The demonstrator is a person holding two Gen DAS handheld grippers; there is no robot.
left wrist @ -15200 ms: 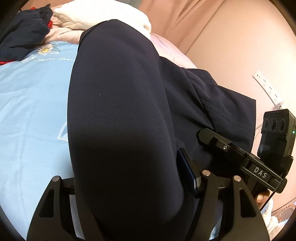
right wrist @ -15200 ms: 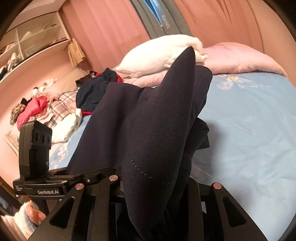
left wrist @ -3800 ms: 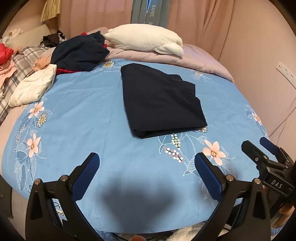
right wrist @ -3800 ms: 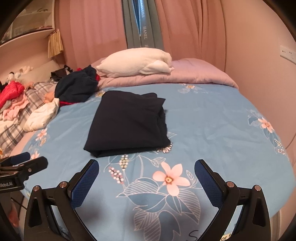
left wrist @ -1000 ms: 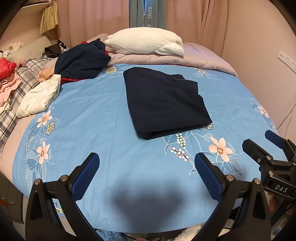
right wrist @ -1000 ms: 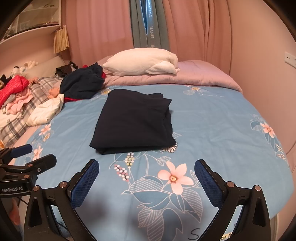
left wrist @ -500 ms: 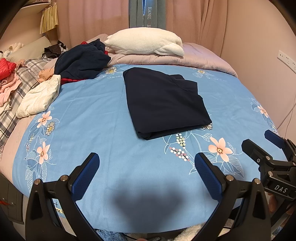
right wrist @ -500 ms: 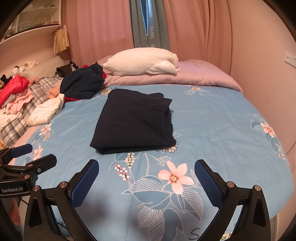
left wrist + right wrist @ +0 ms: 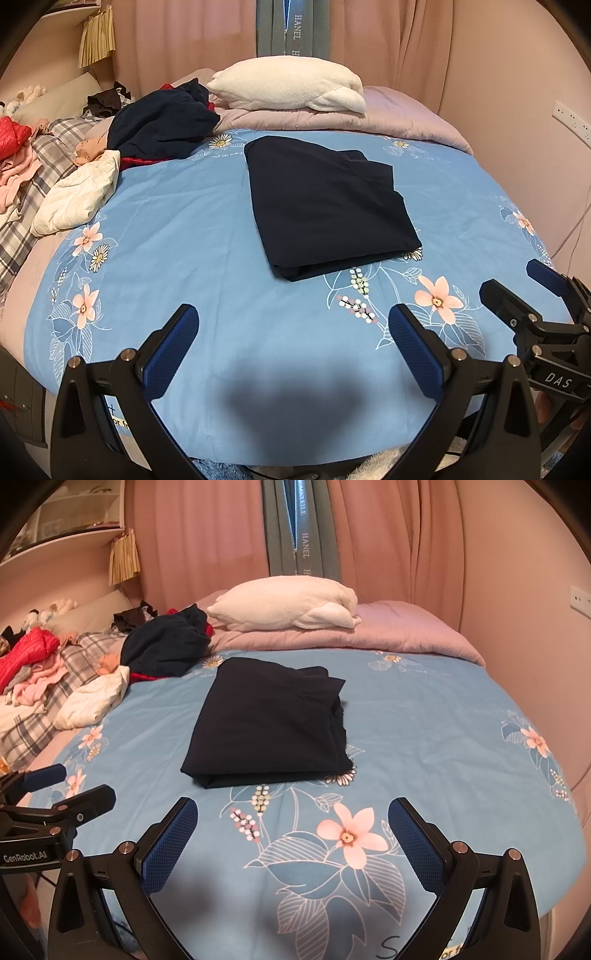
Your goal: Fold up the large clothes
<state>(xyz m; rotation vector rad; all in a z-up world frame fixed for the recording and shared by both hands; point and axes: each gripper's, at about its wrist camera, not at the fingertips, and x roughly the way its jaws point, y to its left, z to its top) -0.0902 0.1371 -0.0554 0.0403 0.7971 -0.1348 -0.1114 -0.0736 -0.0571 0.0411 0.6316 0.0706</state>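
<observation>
A dark navy garment (image 9: 325, 205) (image 9: 269, 723) lies folded into a flat rectangle in the middle of the blue floral bedsheet (image 9: 207, 229) (image 9: 424, 716). My left gripper (image 9: 293, 334) hangs open over the bed's near edge, well short of the garment, nothing between its blue pads. My right gripper (image 9: 291, 827) is open too, at the near edge with nothing in it. In each wrist view the other gripper shows at the side: the right gripper (image 9: 524, 291) on the right, the left gripper (image 9: 62, 790) on the left.
A white pillow (image 9: 288, 86) lies on a lilac quilt (image 9: 399, 122) at the head. A crumpled navy garment (image 9: 159, 122), a white padded garment (image 9: 77, 192) and a pile of red, pink and plaid clothes (image 9: 33, 664) fill the left side. The wall with its sockets (image 9: 570, 118) stands right.
Nothing has visibly changed over the last second. Fifteen seconds ago both grippers were shut on the navy garment, held up; by 3.8 seconds ago it lay folded and both were open.
</observation>
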